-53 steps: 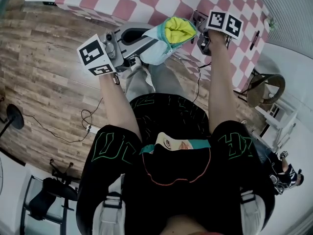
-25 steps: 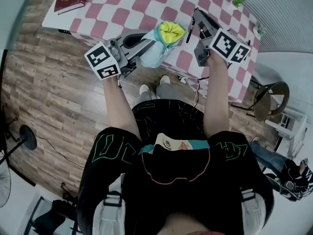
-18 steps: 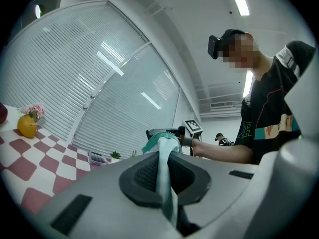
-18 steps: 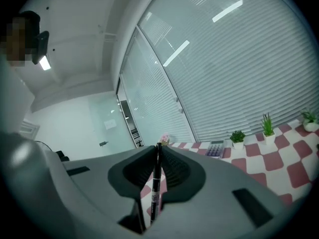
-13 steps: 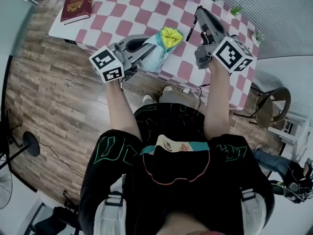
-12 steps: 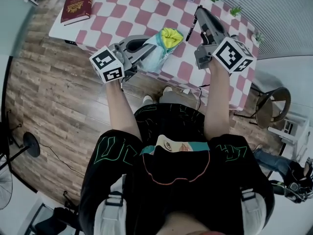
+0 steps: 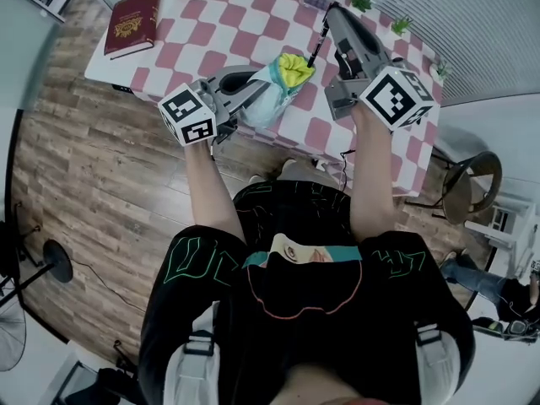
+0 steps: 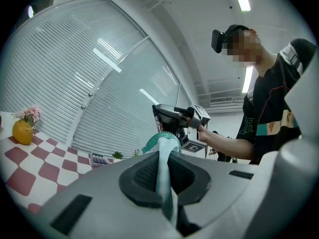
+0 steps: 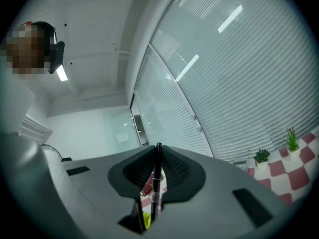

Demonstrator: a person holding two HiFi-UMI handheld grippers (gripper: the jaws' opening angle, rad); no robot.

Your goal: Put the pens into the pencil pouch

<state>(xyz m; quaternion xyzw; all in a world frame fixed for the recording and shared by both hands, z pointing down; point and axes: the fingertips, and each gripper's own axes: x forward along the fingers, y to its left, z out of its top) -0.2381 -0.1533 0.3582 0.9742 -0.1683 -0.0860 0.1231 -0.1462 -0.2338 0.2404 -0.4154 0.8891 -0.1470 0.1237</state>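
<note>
- Over the near edge of the pink-and-white checkered counter [image 7: 228, 11], you hold both of the task's things up in your two claws.
- On your left, the pencil pouch [image 7: 272, 95] juts out from the left claw [image 7: 251, 93]. That claw is clamped tight on a fold of the pouch's pale teal fabric. The yellow-lined mouth faces up and toward your right hand.
- On your right, the right claw [image 7: 332, 17] reaches further out over the counter than the left one. Its jaws are pinched on a black pen [image 7: 316, 47].
- The pen's long axis lies crosswise to the claw. In the right gripper view it stands upright between the pads. In the head view it slants from the claw's tips back toward you and a little left.
- The pen's free lower end sits just beside the pouch's mouth, at the right edge of the yellow lining. Yellow also shows straight below the pen in the right gripper view. I judge the tip is not yet inside.
- So the mouth lies below and to the left of your right claw. The pen should go in along its own length, down and leftward, while your left claw keeps the mouth facing it.
</note>
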